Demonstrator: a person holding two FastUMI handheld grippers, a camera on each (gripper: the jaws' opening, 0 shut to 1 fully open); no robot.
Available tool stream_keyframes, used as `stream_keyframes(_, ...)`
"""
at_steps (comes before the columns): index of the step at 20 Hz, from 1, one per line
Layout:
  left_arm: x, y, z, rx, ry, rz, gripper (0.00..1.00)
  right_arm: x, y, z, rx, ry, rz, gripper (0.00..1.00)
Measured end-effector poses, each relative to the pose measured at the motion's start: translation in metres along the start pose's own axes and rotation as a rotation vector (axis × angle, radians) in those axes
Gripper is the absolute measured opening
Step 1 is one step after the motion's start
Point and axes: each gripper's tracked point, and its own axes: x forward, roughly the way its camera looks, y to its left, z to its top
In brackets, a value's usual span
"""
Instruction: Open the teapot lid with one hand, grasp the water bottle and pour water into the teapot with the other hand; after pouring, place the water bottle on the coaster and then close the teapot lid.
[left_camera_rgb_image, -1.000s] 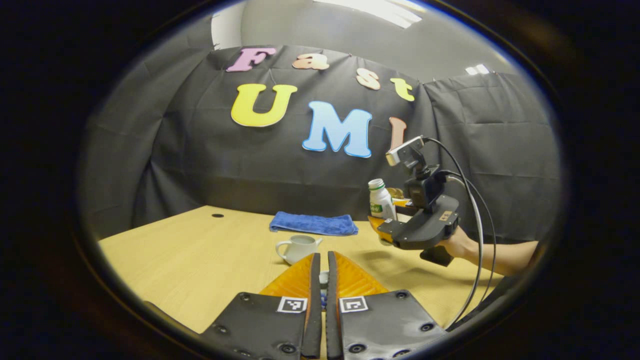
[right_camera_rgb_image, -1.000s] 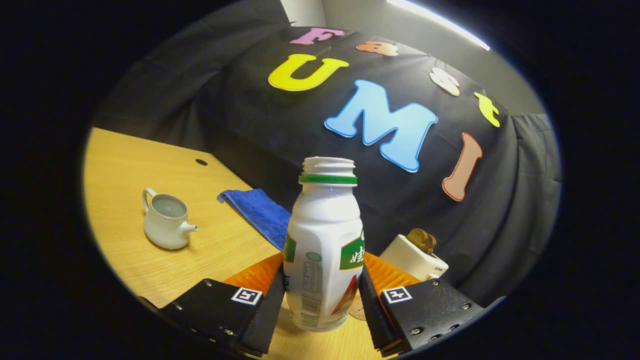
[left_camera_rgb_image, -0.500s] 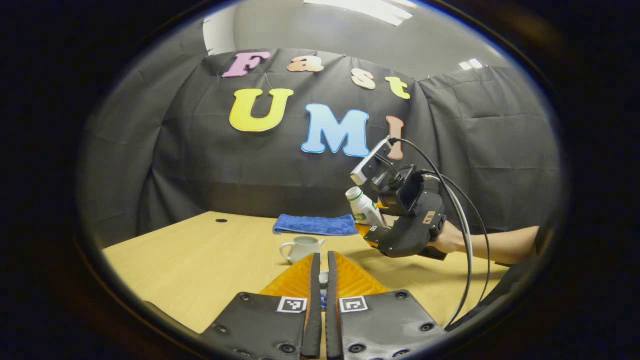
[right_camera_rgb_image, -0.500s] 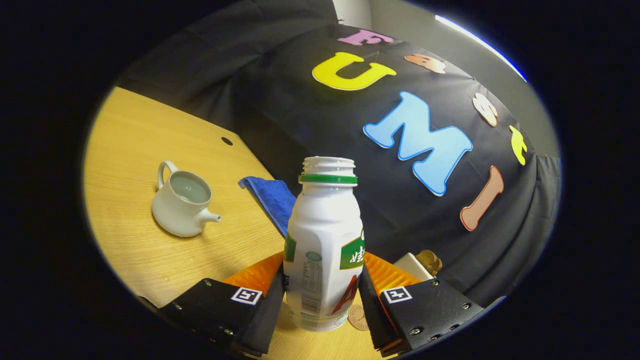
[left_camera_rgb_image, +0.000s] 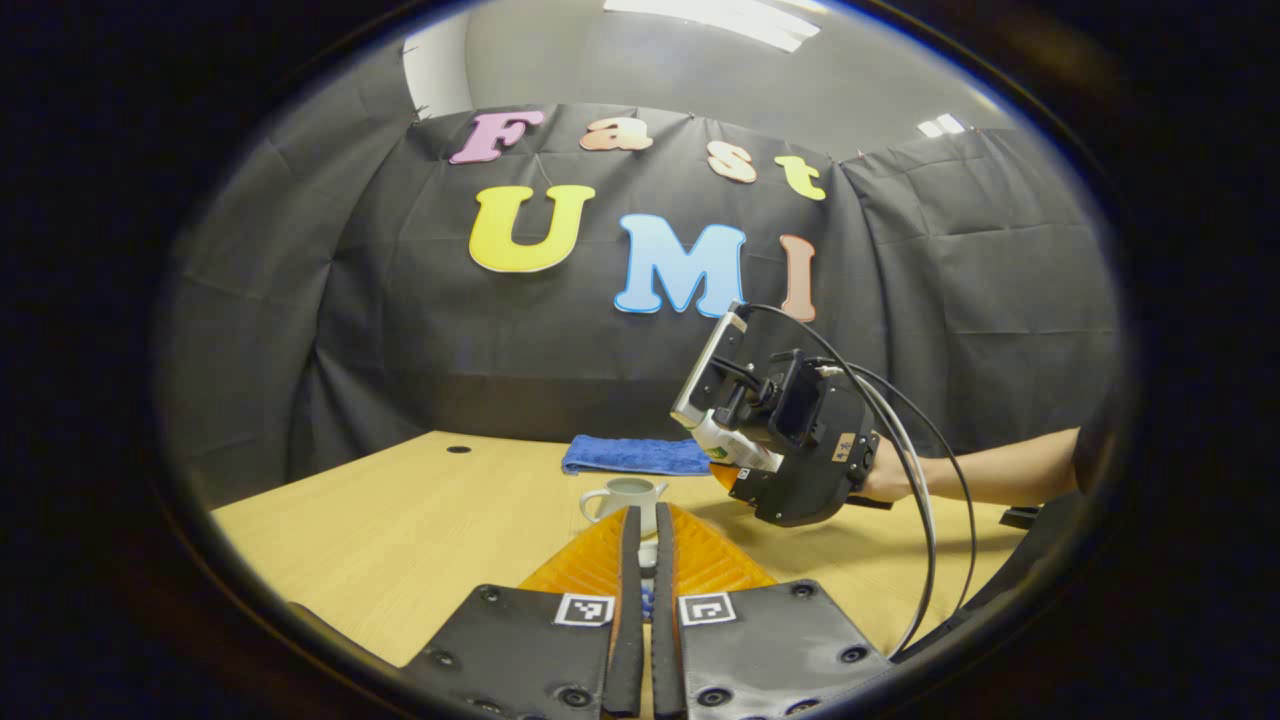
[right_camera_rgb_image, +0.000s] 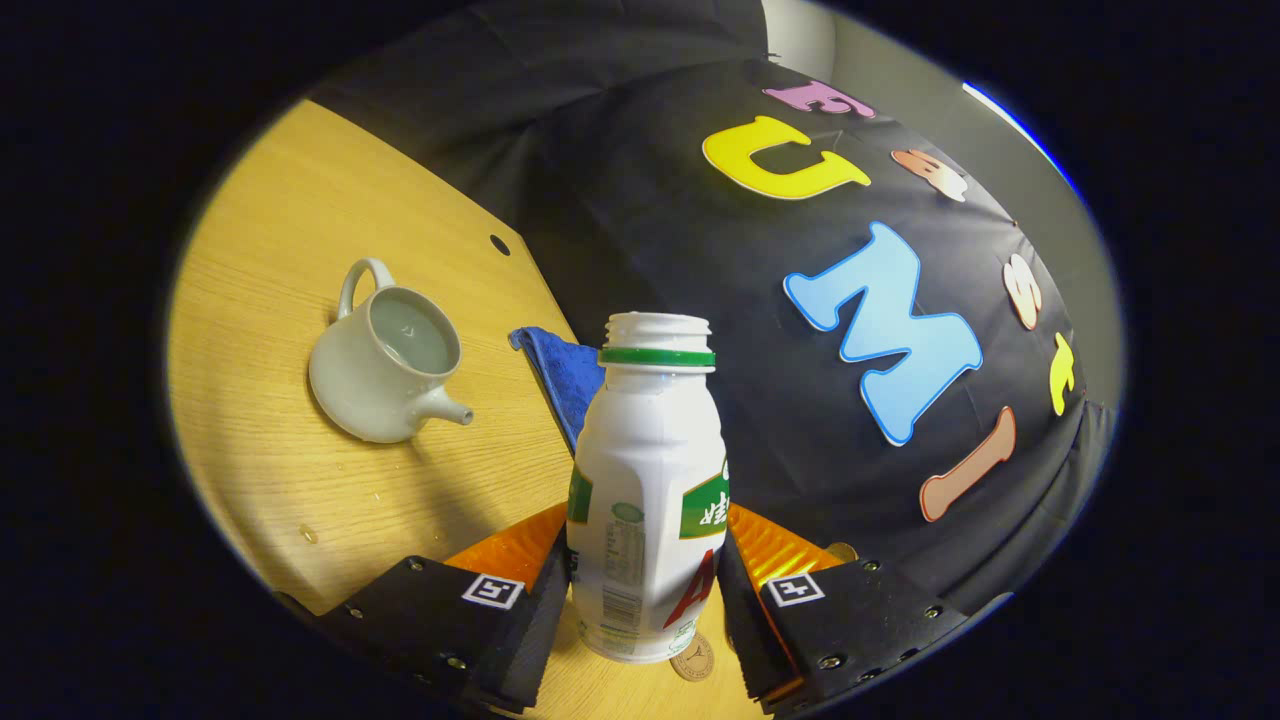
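The white teapot (left_camera_rgb_image: 625, 497) (right_camera_rgb_image: 385, 365) stands lidless on the wooden table (left_camera_rgb_image: 400, 520), with liquid showing inside it. My left gripper (left_camera_rgb_image: 646, 515) is held just in front of the pot, shut on a small white piece that looks like the teapot lid (left_camera_rgb_image: 648, 553), mostly hidden by the fingers. My right gripper (right_camera_rgb_image: 648, 525) is shut on the uncapped white water bottle (right_camera_rgb_image: 648, 500). In the left gripper view the right gripper (left_camera_rgb_image: 725, 470) hovers to the right of the teapot, a hand holding it, with the bottle (left_camera_rgb_image: 735, 447) tilted towards the pot. A small round coaster (right_camera_rgb_image: 692, 662) lies below the bottle.
A folded blue towel (left_camera_rgb_image: 635, 455) (right_camera_rgb_image: 565, 365) lies behind the teapot near the cloth wall. The table (right_camera_rgb_image: 260, 250) has a small dark hole (left_camera_rgb_image: 459, 449) (right_camera_rgb_image: 499, 244) at the back left. A few water drops (right_camera_rgb_image: 305, 535) sit on the wood near the pot.
The right gripper has carried the bottle left towards the teapot and tipped it further over. The teapot looks nearer in the right gripper view. My left gripper has barely moved.
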Motion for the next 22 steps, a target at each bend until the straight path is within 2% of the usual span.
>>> stream_keyframes(7,-0.005,0.004,0.001,0.007,-0.001,0.009,0.14,0.006,0.008,0.008,-0.040,-0.013,0.018,0.73)
stream_keyframes(10,-0.013,0.007,0.000,0.002,0.001,0.016,0.14,0.008,0.012,0.009,-0.115,-0.016,0.022,0.71)
stream_keyframes(16,-0.016,0.010,0.003,0.003,-0.011,0.013,0.14,0.017,0.014,0.018,-0.283,-0.027,0.028,0.73)
stream_keyframes(19,-0.017,0.015,0.003,0.000,-0.009,0.018,0.14,0.024,0.013,0.022,-0.416,-0.039,0.017,0.71)
stream_keyframes(20,-0.017,0.016,0.004,-0.004,-0.010,0.020,0.10,0.023,0.012,0.024,-0.449,-0.043,0.008,0.70)
stream_keyframes(22,-0.017,0.021,0.002,-0.007,-0.008,0.028,0.10,0.024,0.016,0.025,-0.495,-0.050,0.010,0.73)
